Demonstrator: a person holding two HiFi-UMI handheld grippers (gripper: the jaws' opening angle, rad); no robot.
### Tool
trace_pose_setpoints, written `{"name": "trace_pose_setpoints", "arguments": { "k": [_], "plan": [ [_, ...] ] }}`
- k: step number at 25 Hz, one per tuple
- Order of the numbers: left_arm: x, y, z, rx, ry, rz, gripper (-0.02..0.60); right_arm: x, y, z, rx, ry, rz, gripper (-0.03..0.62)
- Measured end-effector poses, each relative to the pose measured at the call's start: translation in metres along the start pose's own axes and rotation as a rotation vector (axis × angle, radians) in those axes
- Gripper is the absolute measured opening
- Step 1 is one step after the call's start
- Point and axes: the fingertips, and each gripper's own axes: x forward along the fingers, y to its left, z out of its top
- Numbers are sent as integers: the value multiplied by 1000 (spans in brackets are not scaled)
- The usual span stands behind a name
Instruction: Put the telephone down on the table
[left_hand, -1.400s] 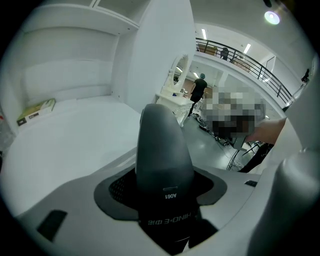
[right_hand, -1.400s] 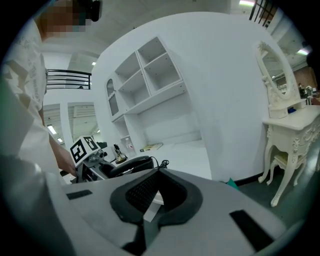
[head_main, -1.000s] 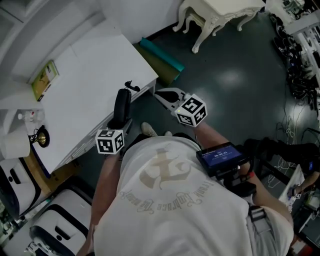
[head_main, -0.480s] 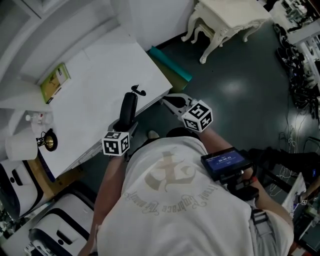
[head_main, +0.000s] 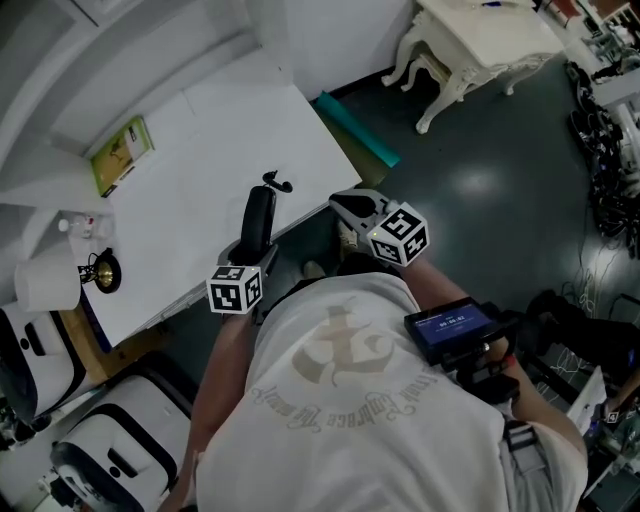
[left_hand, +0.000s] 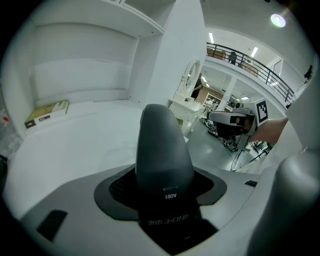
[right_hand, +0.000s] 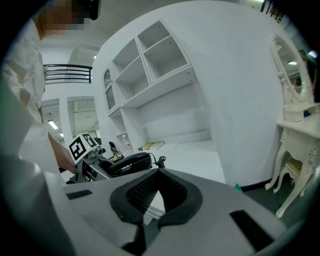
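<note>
Head view: left hand-held gripper (head_main: 250, 256) pinching telephone handset (head_main: 258, 212), poised over surface (head_main: 200, 150) near edge for set-down; right hand-held gripper (head_main: 350, 206) pressed together, empty, off to side.

A dark, glossy floor (head_main: 480, 180) fills the head view from 12 to 4 o'clock and carries a pale patch of reflected light. At 1 o'clock stands a cream dressing table (head_main: 490, 35) with curved legs. A teal roll (head_main: 362, 132) lies at the foot of the wall near 12 o'clock, and tangled cables (head_main: 605, 120) crowd 3 o'clock. The white table (head_main: 200, 150) sits at 10 o'clock, with white shelves (right_hand: 150, 60) rising above it. Overhead are strip lights (left_hand: 211, 37) and a balcony railing (left_hand: 260, 62).
</note>
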Motion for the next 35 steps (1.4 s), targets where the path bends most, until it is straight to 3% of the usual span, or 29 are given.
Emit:
{"name": "trace_pose_setpoints", "arguments": {
  "k": [20,35],
  "plan": [
    [44,12,49,-115,-14,65,284,38,-76,31,-13,39,109,15],
    [84,18,90,-122,-12,98,284,57,-118,37,7,52,160,15]
  ]
}}
